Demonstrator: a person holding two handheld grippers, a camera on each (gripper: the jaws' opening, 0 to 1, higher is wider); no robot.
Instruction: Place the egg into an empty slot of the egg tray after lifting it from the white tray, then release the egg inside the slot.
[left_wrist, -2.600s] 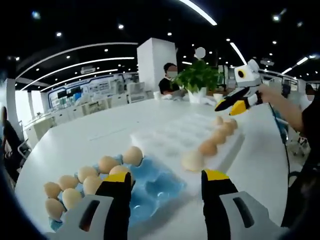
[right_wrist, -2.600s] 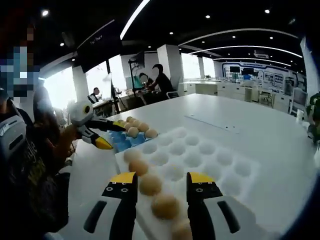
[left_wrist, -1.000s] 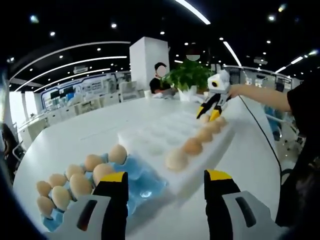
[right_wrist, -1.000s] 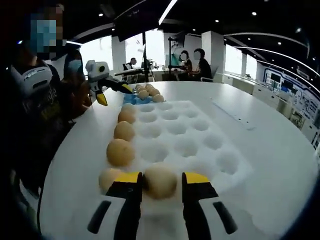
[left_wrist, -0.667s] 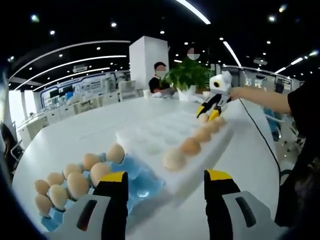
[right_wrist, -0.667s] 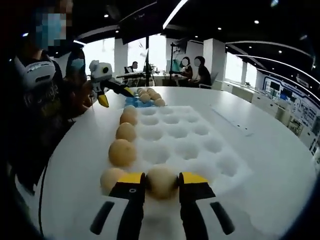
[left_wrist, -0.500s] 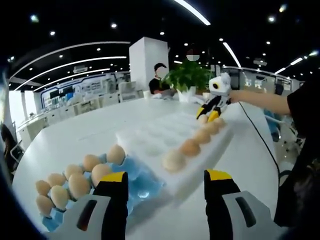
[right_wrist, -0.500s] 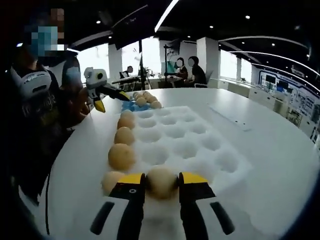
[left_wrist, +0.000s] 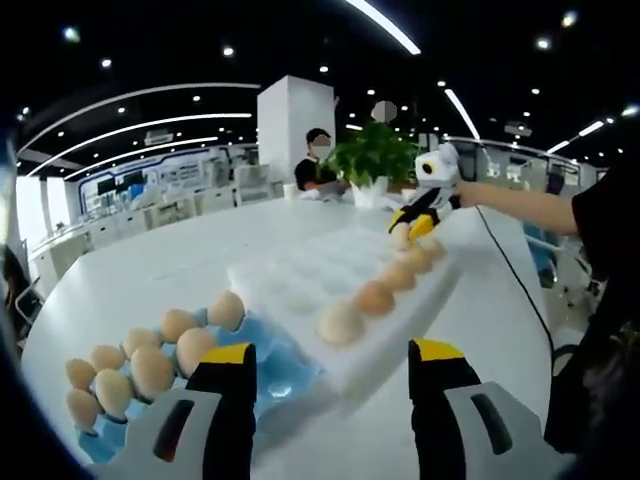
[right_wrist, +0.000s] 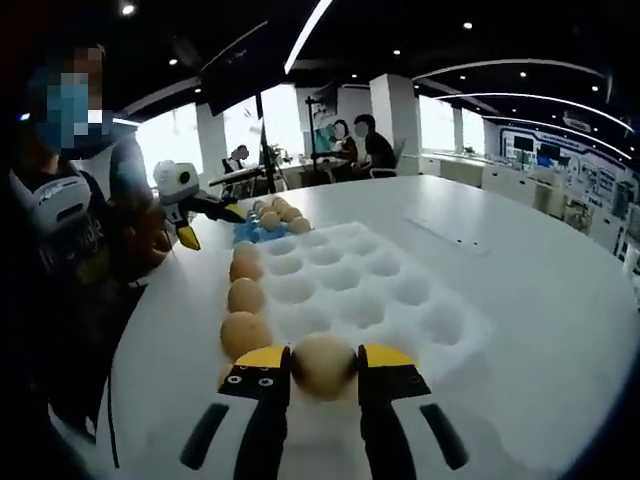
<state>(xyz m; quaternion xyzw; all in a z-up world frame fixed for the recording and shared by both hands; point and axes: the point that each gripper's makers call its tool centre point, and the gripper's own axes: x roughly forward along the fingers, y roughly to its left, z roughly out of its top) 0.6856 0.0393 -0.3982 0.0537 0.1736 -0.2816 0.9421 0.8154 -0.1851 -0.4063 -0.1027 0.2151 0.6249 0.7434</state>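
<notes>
The right tool (right_wrist: 323, 372) clamps an egg (right_wrist: 322, 365) just above the white tray (right_wrist: 400, 300), evidently for carrying to the blue egg tray (left_wrist: 270, 355) beneath the wide-open left tool (left_wrist: 330, 375).

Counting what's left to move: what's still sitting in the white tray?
Four eggs line one edge of the white tray; the other pockets look empty. Right gripper holds a fifth egg.

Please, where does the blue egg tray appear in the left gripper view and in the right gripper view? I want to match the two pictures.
Left gripper view: blue egg tray at lower left, just above the left jaw, eggs in its left part.
Right gripper view: the blue egg tray sits small, left of centre, beyond the far end of the white tray, beside the left gripper.
Shared landmark: the white tray with its row of eggs along one edge.
</notes>
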